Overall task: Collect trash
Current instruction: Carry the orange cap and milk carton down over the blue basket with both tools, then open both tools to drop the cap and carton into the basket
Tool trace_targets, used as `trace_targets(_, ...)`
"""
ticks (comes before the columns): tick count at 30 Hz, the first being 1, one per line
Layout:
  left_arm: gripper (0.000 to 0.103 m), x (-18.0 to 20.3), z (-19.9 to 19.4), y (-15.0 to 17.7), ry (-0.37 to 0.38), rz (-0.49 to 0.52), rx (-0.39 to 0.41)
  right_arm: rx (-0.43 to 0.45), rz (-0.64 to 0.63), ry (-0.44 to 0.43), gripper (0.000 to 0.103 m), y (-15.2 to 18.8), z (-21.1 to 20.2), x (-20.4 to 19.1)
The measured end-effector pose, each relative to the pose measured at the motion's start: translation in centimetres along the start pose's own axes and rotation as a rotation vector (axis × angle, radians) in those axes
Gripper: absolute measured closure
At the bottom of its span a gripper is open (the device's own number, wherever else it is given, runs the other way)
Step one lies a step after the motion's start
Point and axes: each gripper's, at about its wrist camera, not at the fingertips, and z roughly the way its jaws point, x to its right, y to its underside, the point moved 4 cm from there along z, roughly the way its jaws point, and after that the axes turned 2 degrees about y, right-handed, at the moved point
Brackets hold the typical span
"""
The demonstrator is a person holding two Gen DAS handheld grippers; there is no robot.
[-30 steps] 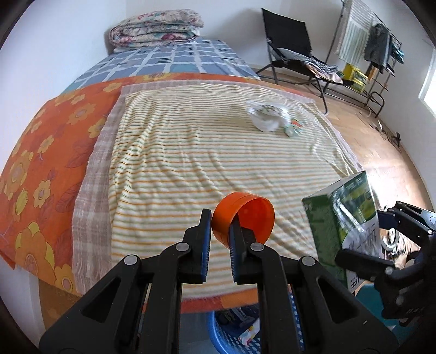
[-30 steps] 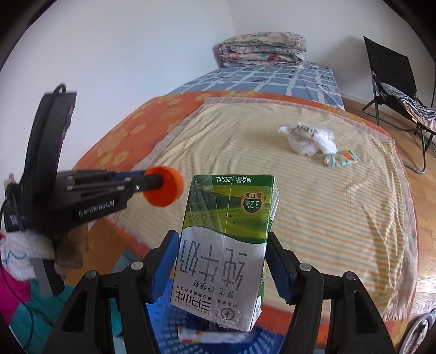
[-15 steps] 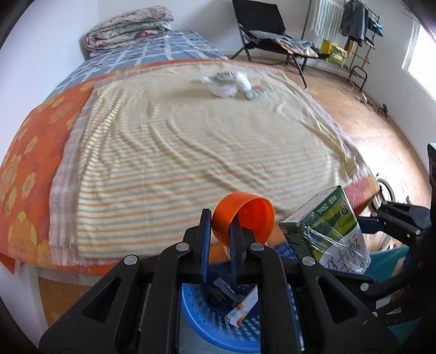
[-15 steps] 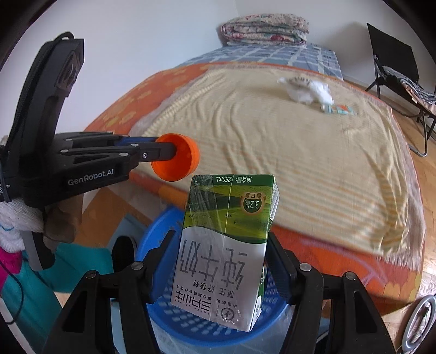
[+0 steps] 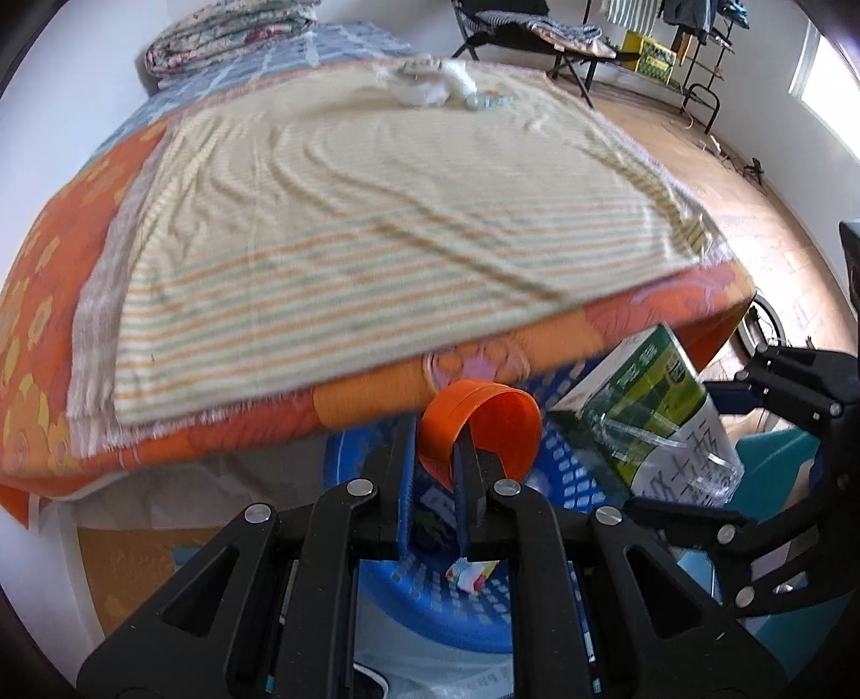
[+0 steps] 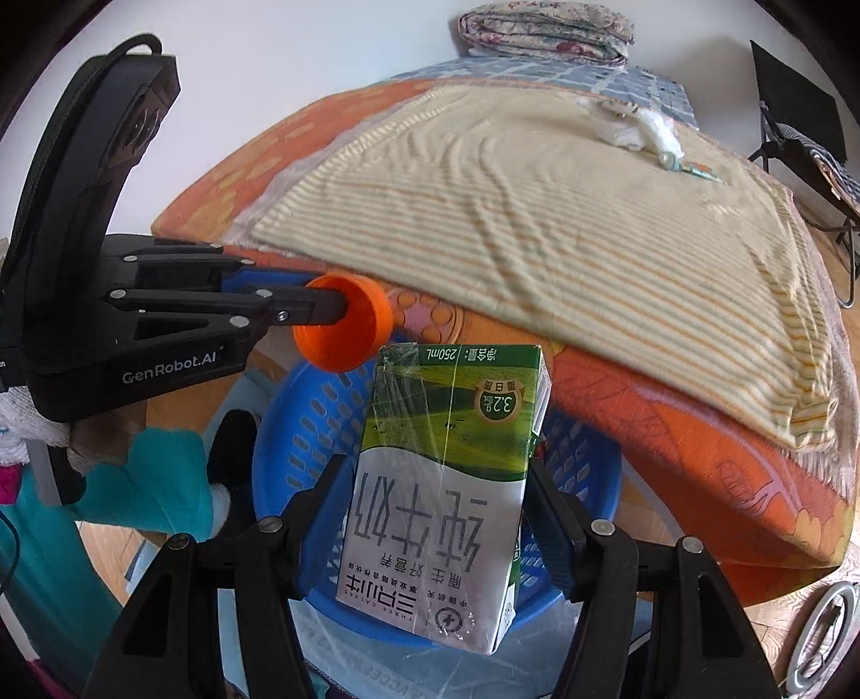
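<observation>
My left gripper (image 5: pixel 436 457) is shut on the rim of an orange plastic cap (image 5: pixel 484 425), held over a blue perforated basket (image 5: pixel 570 473) on the floor by the bed. The same orange cap (image 6: pixel 344 336) and left gripper (image 6: pixel 322 307) show at the left of the right wrist view. My right gripper (image 6: pixel 435 484) is shut on a green and white milk carton (image 6: pixel 446 484), also above the blue basket (image 6: pixel 290 451). The carton (image 5: pixel 645 408) appears at the right of the left wrist view. A white plastic bag (image 6: pixel 629 123) and a small wrapper (image 6: pixel 693 168) lie far back on the bed.
The bed with a striped cloth (image 5: pixel 376 215) over an orange flowered sheet (image 5: pixel 37 301) fills the view ahead. Folded quilts (image 6: pixel 543 27) lie at its far end. A black folding chair (image 5: pixel 516 21) and a clothes rack (image 5: pixel 699 32) stand on the wooden floor. The basket holds some wrappers (image 5: pixel 473 572).
Both grippers came down and back from over the bed's edge, carrying the cap and the carton, and now hang above the blue basket. Neither grip changed.
</observation>
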Motion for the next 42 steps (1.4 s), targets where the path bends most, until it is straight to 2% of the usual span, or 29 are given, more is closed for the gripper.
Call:
trace_targets(14, 0.093, -0.7, 2.2, 2.1, -0.015, -0.011, -0.077, -0.077, -0.023, 0.000, 0.036, 1.3, 2.3, -0.5)
trace_targets(16, 0.089, -0.7, 2.4, 2.2, -0.016, -0.013, -0.088, -0.089, -0.021, 0.005, 0.036, 1.4, 2.7, -0.4)
trace_targets(18, 0.066, -0.7, 2.5, 2.2, -0.013, -0.016, -0.089, -0.098, -0.018, 0.010, 0.036, 1.5, 3.0, -0.3)
trace_targets(20, 0.056, -0.6, 2.4, 2.2, -0.018, -0.014, -0.080, -0.101, -0.010, 0.008, 0.036, 1.5, 3.1, -0.2)
trace_targets(22, 0.054, -0.6, 2.4, 2.2, -0.024, -0.011, -0.080, -0.106, -0.008, 0.014, 0.034, 1.4, 3.2, -0.2)
trace_targets(25, 0.049, -0.7, 2.6, 2.3, -0.027, -0.014, -0.085, -0.112, -0.011, 0.026, 0.026, 1.6, 3.3, -0.1)
trace_targets(30, 0.046, -0.9, 2.7, 2.3, -0.032, -0.021, -0.090, -0.122, -0.014, 0.036, 0.021, 1.8, 3.5, -0.1)
trace_targets(33, 0.042, -1.0, 2.7, 2.1, -0.033, -0.023, -0.088, -0.124, -0.014, 0.040, 0.019, 1.9, 3.6, -0.1)
trace_targets(42, 0.042, -1.0, 2.3, 1.5, -0.027, -0.037, -0.075, -0.109, 0.001, 0.042, 0.018, 1.5, 3.0, 0.4)
